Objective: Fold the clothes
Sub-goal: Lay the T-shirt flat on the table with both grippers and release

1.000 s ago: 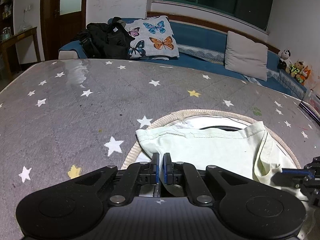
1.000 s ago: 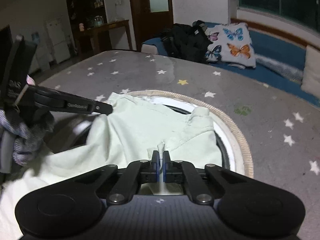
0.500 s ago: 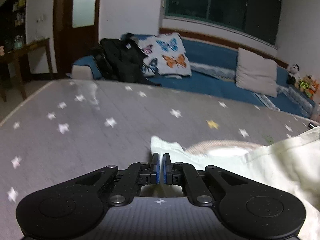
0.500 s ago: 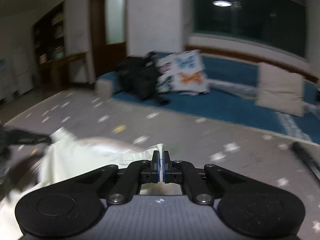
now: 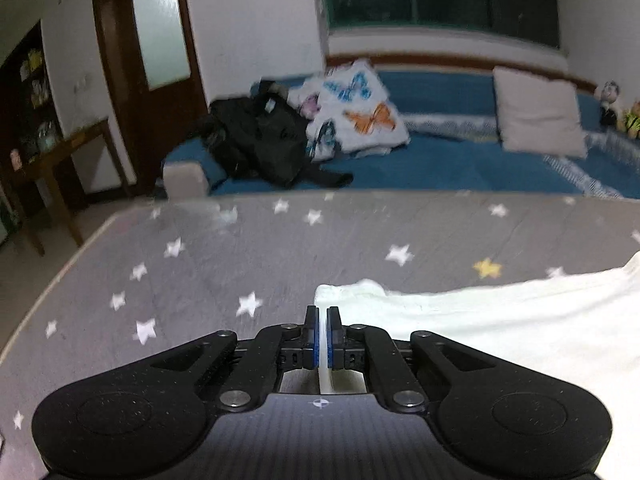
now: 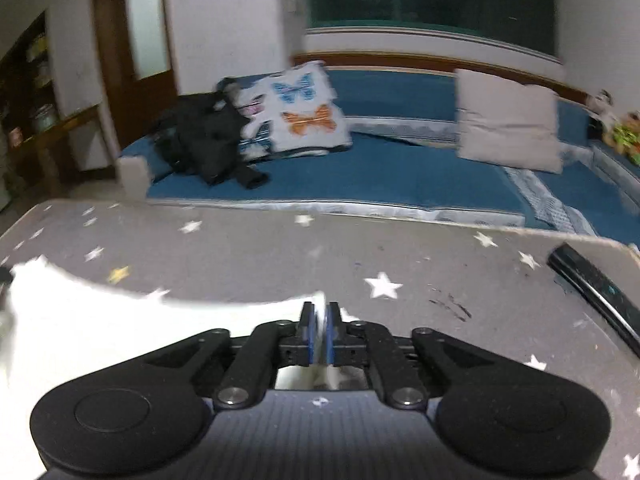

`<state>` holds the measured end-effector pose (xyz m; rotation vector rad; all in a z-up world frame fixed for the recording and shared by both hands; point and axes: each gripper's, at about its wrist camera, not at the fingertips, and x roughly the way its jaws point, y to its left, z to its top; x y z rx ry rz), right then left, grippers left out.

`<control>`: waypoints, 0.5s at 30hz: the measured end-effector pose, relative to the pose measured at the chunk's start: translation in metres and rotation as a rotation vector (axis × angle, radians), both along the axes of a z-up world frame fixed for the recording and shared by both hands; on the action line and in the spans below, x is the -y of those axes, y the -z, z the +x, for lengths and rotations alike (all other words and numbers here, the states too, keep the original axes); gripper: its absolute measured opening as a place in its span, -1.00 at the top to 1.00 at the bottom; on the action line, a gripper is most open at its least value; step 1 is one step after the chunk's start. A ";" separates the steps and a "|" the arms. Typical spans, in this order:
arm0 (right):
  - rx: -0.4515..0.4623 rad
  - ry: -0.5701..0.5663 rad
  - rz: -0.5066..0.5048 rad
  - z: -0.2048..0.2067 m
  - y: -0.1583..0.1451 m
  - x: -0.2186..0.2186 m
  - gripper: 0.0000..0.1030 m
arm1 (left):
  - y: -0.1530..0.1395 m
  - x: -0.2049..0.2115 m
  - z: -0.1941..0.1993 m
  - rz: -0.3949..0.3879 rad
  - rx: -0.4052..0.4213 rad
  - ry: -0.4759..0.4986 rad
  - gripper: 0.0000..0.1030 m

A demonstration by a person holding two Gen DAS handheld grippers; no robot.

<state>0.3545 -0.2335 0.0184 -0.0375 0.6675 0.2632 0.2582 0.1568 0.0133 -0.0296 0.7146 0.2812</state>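
Pale-green cloth is pinched in both closed claws, left claw [image 5: 323, 334] and right claw [image 6: 320, 332], the garment [image 5: 500, 320] stretched between them above the star-print tabletop [image 5: 280, 260]. Thin pinches could slip under tension.

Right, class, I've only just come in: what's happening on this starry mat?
A person is working two hand-held grippers on a pale garment. The left gripper is shut on one edge of it, and the right gripper is shut on another edge, so the cloth stretches between them above the grey star mat. No fold is visible yet. A blue sofa with cushions sits behind. Both views are blurred.
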 end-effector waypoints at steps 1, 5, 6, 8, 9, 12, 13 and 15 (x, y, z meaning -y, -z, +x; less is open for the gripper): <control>-0.018 0.007 0.004 0.005 0.005 0.000 0.86 | 0.002 -0.001 0.004 0.009 -0.007 -0.003 0.90; -0.073 0.007 0.007 0.012 0.018 0.003 0.79 | 0.009 -0.010 0.009 0.020 -0.033 -0.029 0.86; -0.077 -0.006 0.001 0.007 0.017 0.004 0.72 | 0.009 -0.013 0.006 0.020 -0.034 -0.031 0.86; -0.087 -0.033 -0.011 -0.004 0.014 0.006 0.60 | 0.004 -0.015 -0.003 0.014 -0.034 -0.022 0.82; -0.093 -0.047 -0.015 -0.009 0.013 0.007 0.47 | 0.002 -0.015 -0.009 0.010 -0.032 -0.014 0.72; -0.128 -0.090 -0.016 -0.031 0.008 0.012 0.29 | -0.005 -0.013 -0.030 0.011 -0.026 0.013 0.38; -0.138 -0.099 -0.014 -0.039 0.007 0.013 0.24 | -0.008 -0.012 -0.037 0.013 -0.024 0.023 0.36; -0.157 -0.109 -0.004 -0.058 0.006 0.018 0.16 | -0.012 -0.007 -0.054 0.007 -0.024 0.043 0.32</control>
